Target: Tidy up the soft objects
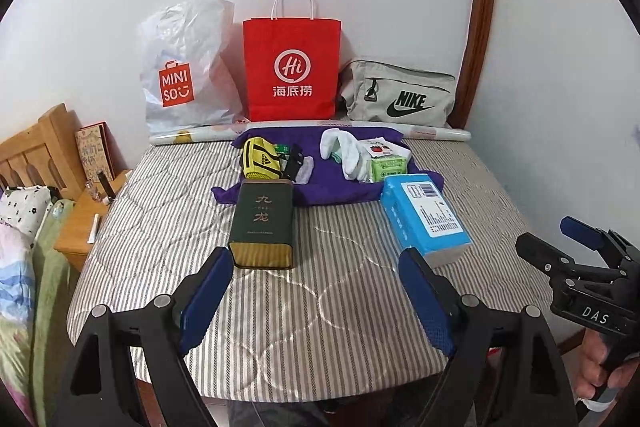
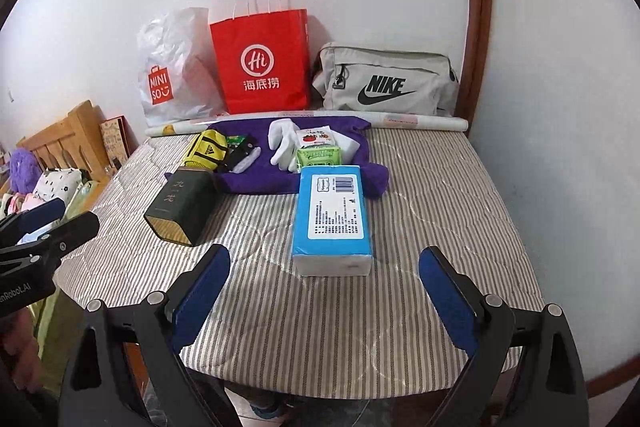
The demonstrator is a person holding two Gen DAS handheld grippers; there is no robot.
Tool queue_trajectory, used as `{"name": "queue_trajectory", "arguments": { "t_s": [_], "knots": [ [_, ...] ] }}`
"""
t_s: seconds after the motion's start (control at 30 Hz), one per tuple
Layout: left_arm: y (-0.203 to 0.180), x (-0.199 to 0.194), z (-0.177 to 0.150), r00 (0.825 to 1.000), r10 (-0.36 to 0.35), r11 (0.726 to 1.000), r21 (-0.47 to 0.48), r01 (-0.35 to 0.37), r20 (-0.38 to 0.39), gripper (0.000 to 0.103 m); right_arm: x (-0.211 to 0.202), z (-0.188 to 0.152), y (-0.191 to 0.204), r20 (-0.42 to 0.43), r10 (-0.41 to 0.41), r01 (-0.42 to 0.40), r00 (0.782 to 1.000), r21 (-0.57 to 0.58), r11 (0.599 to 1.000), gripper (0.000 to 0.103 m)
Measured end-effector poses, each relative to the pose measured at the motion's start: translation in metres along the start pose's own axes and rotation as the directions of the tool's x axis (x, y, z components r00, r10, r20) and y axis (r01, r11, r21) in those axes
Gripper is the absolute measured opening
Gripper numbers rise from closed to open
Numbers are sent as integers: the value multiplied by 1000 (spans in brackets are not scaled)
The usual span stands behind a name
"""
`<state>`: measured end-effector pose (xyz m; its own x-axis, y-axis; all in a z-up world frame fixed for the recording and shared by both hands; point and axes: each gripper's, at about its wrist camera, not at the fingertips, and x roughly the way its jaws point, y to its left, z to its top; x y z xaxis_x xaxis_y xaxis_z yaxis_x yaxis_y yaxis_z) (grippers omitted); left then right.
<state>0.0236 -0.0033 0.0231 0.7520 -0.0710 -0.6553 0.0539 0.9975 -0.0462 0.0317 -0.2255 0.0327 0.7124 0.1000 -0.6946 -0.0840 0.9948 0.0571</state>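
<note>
— Soft objects lie gathered on a purple cloth [image 2: 280, 183] at the far side of the striped mattress [image 2: 420, 195]: white gloves [image 2: 282, 143], a yellow pouch [image 2: 206, 149], green tissue packs [image 2: 320, 155]. How far along are we?

— We cannot settle it. The small things sit together on the cloth, which fits a sorted pile as well as one waiting to be bagged. A blue tissue pack [image 2: 332, 219] lies apart, nearer us, its far end touching the cloth; a dark green tin [image 2: 182, 207] lies just beside the cloth's left edge.

— And our grippers?

— We hold the left hand-held gripper [image 1: 316, 291] and the right hand-held gripper [image 2: 324, 291] low over the near edge, jaws spread wide, nothing between them.

— What stands around?

— Against the wall: a white Miniso bag [image 1: 180, 75], a red paper bag [image 1: 292, 67], a grey Nike pouch [image 1: 400, 95], with a rolled sheet [image 1: 432, 135] in front. The tin and tissue pack lie between us and the cloth, so any reach must pass over or between them.
</note>
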Motion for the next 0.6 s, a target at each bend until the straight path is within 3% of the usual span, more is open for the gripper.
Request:
{"name": "queue_trajectory", "arguments": {
  "t_s": [0.6],
  "knots": [
    [-1,-10,-8,1000,22,1000,3,-22,-3,84,-13,-7,7,26,8,-8,1000,-26,1000,95]
  ]
}}
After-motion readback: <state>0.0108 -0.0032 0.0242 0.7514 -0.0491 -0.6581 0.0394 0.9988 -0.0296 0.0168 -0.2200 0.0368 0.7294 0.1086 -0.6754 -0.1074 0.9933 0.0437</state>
